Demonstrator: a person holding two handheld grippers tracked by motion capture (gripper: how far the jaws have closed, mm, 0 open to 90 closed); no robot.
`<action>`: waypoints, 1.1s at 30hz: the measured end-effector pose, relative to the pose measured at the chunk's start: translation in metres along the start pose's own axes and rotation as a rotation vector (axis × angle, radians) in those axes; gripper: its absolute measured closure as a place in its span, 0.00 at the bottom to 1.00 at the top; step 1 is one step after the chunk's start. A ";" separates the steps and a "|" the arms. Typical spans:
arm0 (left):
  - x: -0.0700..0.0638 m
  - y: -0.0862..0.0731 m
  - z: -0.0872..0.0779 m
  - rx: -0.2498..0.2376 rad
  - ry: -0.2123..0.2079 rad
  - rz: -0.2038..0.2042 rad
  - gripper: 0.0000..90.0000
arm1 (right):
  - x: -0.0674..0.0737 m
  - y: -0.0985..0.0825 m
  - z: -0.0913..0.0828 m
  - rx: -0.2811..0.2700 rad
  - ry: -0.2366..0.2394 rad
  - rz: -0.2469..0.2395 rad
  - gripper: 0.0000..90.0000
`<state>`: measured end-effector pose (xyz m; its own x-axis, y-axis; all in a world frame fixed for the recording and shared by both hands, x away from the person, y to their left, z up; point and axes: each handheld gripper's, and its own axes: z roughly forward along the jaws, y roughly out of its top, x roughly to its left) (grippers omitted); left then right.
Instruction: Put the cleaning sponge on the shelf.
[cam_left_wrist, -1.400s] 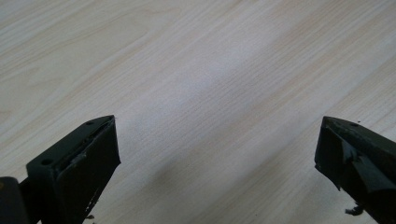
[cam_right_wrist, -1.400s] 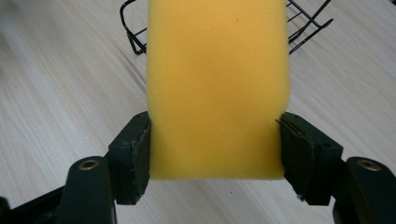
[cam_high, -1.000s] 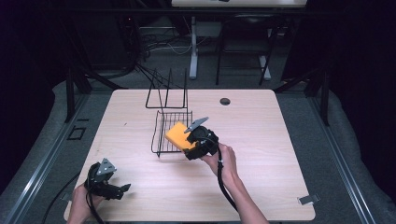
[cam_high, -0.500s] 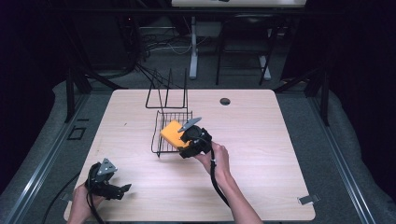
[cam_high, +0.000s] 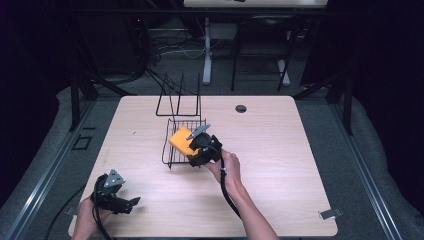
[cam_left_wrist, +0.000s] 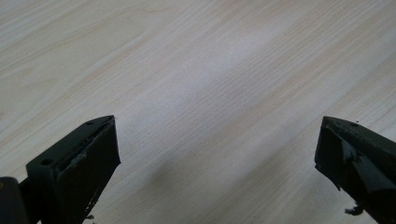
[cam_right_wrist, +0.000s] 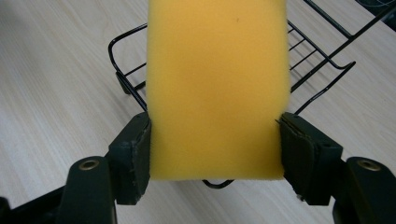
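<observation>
The right gripper (cam_high: 192, 146), clamped on the yellow sponge (cam_high: 181, 140), has carried it leftward and lower, over the wire rack (cam_high: 171, 161); release seems close. The left gripper (cam_high: 131, 202) rests near the rack's front-left, jaws apart.

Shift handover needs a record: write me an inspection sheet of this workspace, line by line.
Surface: light wood table, bare apart from the items below; a round dark hole near its far edge.
Job's things: yellow sponge held over the black wire rack, which stands mid-table with upright prongs at its far end.
Clutter: small metal clip at the near right corner.
Grippers: right gripper shut on the sponge, pads pressing both its sides; left gripper open, nothing between its jaws, at the near left edge.
Cables: one trails from each gripper toward the person; more lie on the floor beyond the table.
Surroundings: dark room, grey floor, black frames, a white stand behind.
</observation>
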<state>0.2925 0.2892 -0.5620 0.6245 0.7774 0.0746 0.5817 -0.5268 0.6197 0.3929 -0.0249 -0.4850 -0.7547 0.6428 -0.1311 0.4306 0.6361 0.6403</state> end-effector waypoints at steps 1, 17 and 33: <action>0.000 0.000 0.000 0.000 0.002 0.002 0.00 | 0.000 0.000 0.001 0.001 -0.006 0.000 0.36; 0.000 0.000 0.000 -0.005 0.005 -0.003 0.00 | -0.003 0.004 0.020 0.004 -0.023 -0.011 0.36; 0.001 0.000 0.000 -0.001 0.005 0.001 0.00 | -0.006 0.006 0.039 0.010 0.006 -0.028 0.36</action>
<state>0.2929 0.2896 -0.5617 0.6228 0.7783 0.0793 0.5801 -0.5274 0.6207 0.4192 -0.0088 -0.5097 -0.7696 0.6220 -0.1445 0.4139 0.6583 0.6287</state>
